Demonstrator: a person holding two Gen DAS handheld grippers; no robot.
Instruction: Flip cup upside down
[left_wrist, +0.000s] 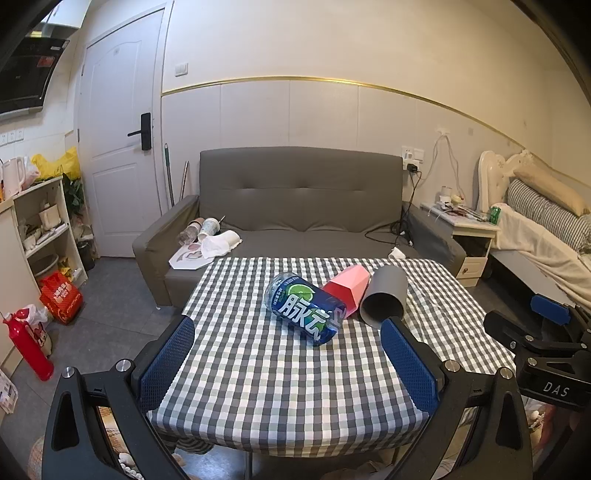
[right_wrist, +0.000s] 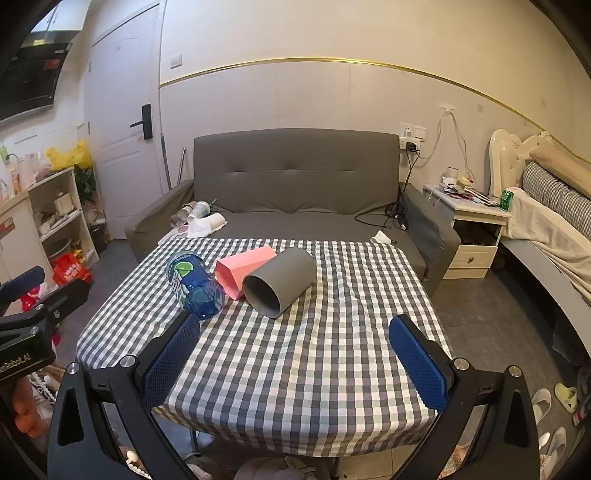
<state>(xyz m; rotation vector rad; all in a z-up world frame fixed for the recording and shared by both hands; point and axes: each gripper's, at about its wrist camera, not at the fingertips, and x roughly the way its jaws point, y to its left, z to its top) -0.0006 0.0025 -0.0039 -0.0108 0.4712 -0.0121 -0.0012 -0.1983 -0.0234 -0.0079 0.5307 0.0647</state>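
Observation:
A grey cup (left_wrist: 384, 297) (right_wrist: 279, 282) lies on its side on the checked table, its open mouth toward me. A pink faceted cup (left_wrist: 349, 288) (right_wrist: 243, 269) lies on its side touching it on the left. A blue drink bottle (left_wrist: 304, 308) (right_wrist: 194, 286) lies left of the pink cup. My left gripper (left_wrist: 288, 325) is open and empty, in front of the bottle and cups. My right gripper (right_wrist: 295, 325) is open and empty, in front of the grey cup. The right gripper (left_wrist: 543, 332) also shows at the right edge of the left wrist view.
The checked tablecloth (left_wrist: 280, 380) (right_wrist: 306, 365) covers a small table. A grey sofa (left_wrist: 299, 210) (right_wrist: 295, 184) stands right behind it. A bedside cabinet (right_wrist: 474, 229) and bed are at the right, shelves (left_wrist: 40, 229) at the left. Slippers (right_wrist: 565, 397) lie on the floor.

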